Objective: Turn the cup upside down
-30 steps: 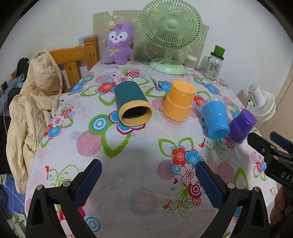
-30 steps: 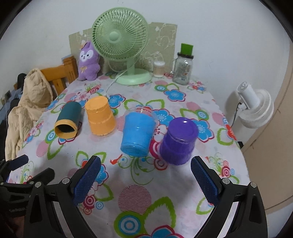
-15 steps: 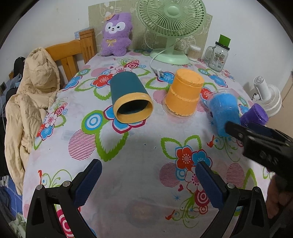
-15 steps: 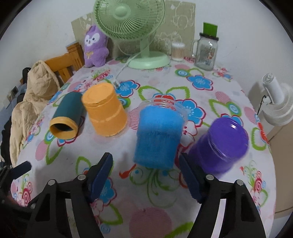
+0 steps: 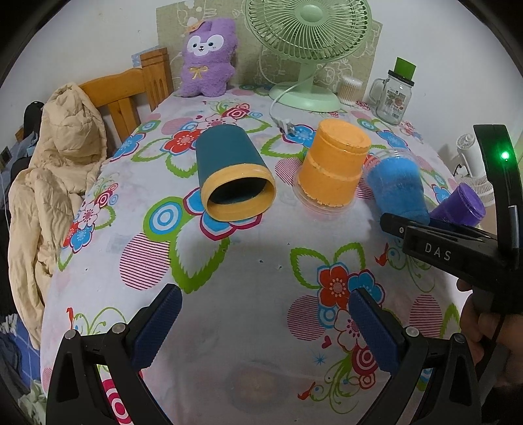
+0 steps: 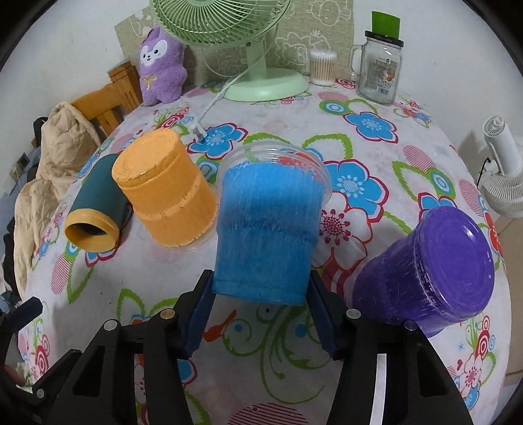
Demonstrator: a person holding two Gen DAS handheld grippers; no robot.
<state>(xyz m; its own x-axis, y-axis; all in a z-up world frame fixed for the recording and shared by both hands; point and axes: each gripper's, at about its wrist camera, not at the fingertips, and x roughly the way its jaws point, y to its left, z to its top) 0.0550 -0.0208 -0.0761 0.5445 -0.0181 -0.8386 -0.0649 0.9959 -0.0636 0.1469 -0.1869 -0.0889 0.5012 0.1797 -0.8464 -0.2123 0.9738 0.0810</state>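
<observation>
task thing: blue-painted clear plastic cup [image 6: 266,229], upright, open clear rim on top, tapering to a narrower base on the flowered tablecloth [image 6: 369,124]; middle-right of the row, near edge of the table
right gripper [image 6: 260,305]: fingers narrowed around the blue cup's base, one dark blue pad each side; pads look touching or just beside the wall, full clench cannot tell, so I read it as grasping the cup low
left gripper [image 5: 261,327]: fingers spread wide, holding nothing, hovering over bare cloth near the table edge, well apart from every cup
progress: flip not yet done for the blue cup, it stands mouth up; grasp seems just made or about to be made; left to do is lift, turn over, set down on its rim
other cups: orange-painted plastic cup [image 6: 165,188] left of the blue one, already upside down on its clear rim; purple-painted plastic cup [image 6: 431,268] right of it, also base up; teal cup with yellow rim [image 6: 94,212] far left, lying on its side, mouth toward the near edge
materials: blue cup has streaky, brushed-looking paint over thin transparent plastic, stepped band mid-wall; likely light and a bit squashy under the pads; orange coat matte and chipped at edges, purple glossy
background: green desk fan [image 6: 228,26], glass jar mug with green lid [image 6: 380,65], purple plush toy [image 6: 161,65] at far side
risk: grip sits low, cup may tip on the turn
</observation>
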